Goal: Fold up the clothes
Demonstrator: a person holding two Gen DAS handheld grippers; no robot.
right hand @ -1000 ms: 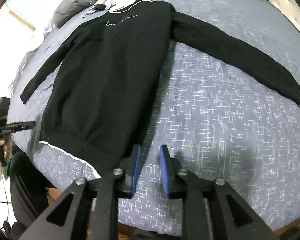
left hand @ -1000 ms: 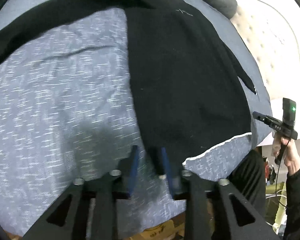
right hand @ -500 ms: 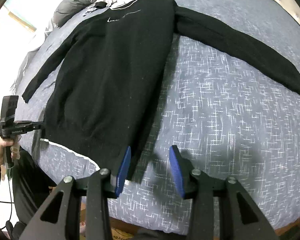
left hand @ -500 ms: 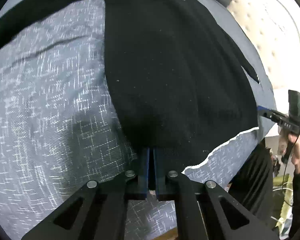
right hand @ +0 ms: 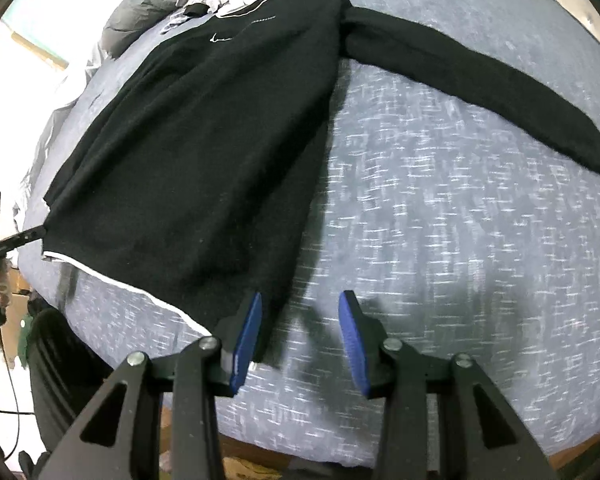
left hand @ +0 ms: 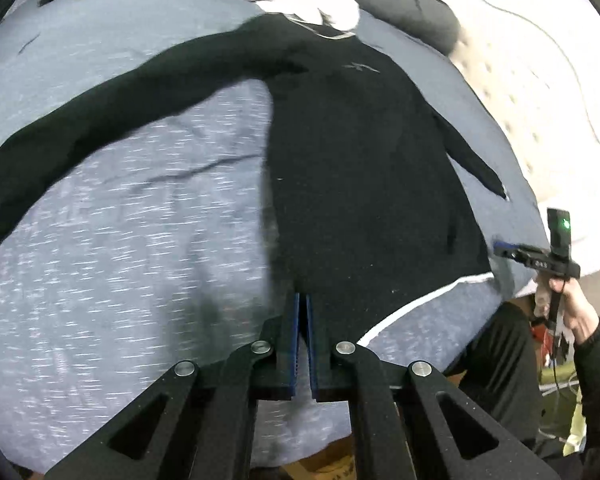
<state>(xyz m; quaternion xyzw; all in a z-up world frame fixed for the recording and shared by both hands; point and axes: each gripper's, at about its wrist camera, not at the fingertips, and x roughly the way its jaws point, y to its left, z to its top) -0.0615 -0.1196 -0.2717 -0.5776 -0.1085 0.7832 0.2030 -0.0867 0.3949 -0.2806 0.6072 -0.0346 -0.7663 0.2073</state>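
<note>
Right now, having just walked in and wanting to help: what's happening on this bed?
A person with a gripper in each hand is setting up to fold a black sweatshirt spread flat on the blue-grey bedspread. The left gripper has its fingers shut on one hem corner. The right gripper is open at the other hem corner, with the cloth edge between its fingers but not pinched.

Left gripper (left hand: 302,300) shut; right gripper (right hand: 300,316) — agape
</note>
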